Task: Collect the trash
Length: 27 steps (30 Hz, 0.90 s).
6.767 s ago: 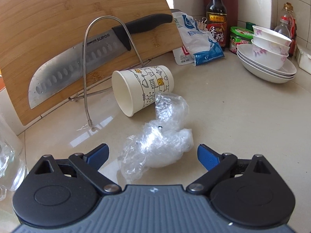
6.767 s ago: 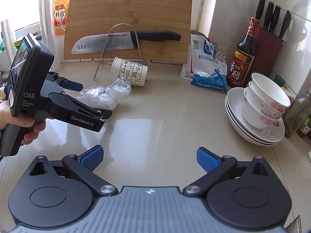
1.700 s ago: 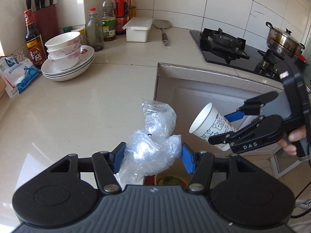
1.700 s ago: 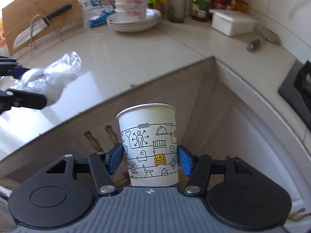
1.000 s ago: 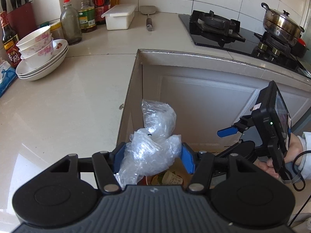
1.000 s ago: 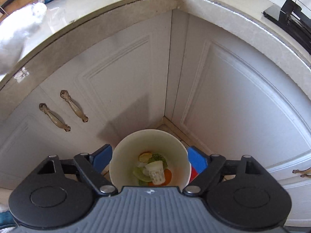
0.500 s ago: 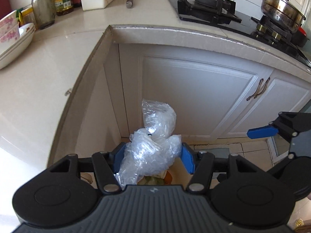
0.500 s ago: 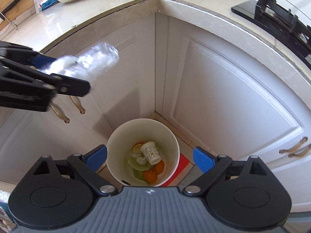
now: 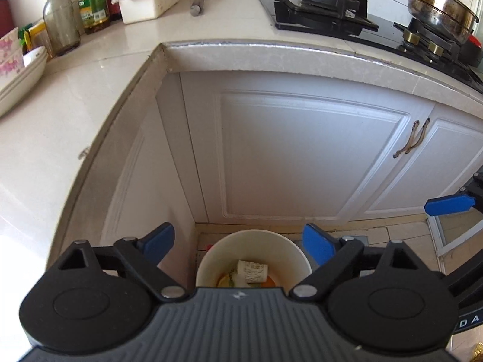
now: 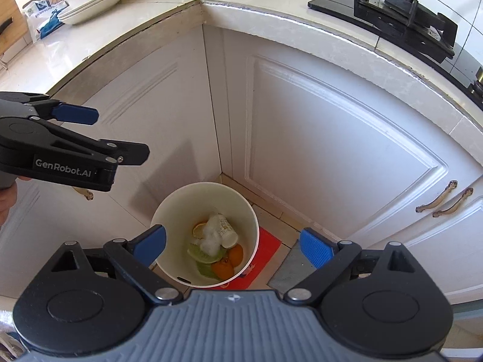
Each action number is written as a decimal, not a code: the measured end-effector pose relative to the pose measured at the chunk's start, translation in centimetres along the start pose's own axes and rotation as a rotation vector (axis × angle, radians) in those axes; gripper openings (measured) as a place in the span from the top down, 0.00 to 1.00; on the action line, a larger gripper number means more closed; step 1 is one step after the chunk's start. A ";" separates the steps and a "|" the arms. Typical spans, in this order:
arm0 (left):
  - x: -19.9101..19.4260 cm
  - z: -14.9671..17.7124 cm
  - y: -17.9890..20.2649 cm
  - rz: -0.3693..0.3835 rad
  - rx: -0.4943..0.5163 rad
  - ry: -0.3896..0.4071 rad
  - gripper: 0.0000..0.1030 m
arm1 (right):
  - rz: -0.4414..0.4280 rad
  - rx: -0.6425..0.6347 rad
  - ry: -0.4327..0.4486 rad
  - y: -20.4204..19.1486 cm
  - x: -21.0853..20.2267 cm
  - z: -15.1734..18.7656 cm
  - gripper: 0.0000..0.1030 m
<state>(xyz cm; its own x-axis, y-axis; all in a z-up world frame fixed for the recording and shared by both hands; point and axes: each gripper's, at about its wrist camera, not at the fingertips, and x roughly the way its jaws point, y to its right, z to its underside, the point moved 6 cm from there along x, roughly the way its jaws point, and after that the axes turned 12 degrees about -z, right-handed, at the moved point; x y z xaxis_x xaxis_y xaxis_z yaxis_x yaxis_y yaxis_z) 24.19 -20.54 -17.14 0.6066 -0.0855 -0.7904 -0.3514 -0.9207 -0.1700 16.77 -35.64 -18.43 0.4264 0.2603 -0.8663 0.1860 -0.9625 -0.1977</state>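
Both grippers hang spread wide and empty over the white bin [image 10: 169, 211]: left gripper [image 9: 238, 241], marked "GenRobot.AI"; right gripper [image 10: 232, 242]; inside lie the printed paper cup [image 10: 227, 231] and plastic bag [image 10: 211, 235] among fruit peels [image 10: 225, 264].

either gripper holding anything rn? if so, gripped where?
Nothing held. Left gripper and right gripper are both open and empty above the bin; the plastic wrap and paper cup lie inside it.
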 end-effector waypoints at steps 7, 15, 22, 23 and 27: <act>-2.6 0.0 -1.1 -0.071 -0.024 0.005 0.11 | 0.001 0.001 0.005 -0.6 -0.4 -0.9 0.03; -5.7 1.7 -2.5 -0.143 -0.037 -0.103 0.07 | 0.117 0.180 -0.011 -2.0 -2.7 -0.9 0.00; -8.5 3.0 -4.0 -0.153 -0.022 -0.131 0.07 | 0.181 0.308 -0.017 -4.6 -4.9 0.3 0.00; -9.0 3.1 -4.2 -0.155 -0.018 -0.127 0.07 | 0.193 0.306 -0.014 -5.1 -5.2 0.3 0.00; -10.3 3.2 -5.3 -0.154 -0.018 -0.104 0.07 | 0.221 0.314 0.007 -6.6 -6.4 0.5 0.00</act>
<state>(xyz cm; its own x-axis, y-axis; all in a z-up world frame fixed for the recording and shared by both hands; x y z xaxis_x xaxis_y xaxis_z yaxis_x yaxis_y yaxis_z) 17.49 -13.54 -9.98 0.5751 0.0963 -0.8124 -0.2468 -0.9264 -0.2845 12.37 -30.97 -11.77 0.4320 0.0434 -0.9008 -0.1907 -0.9719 -0.1383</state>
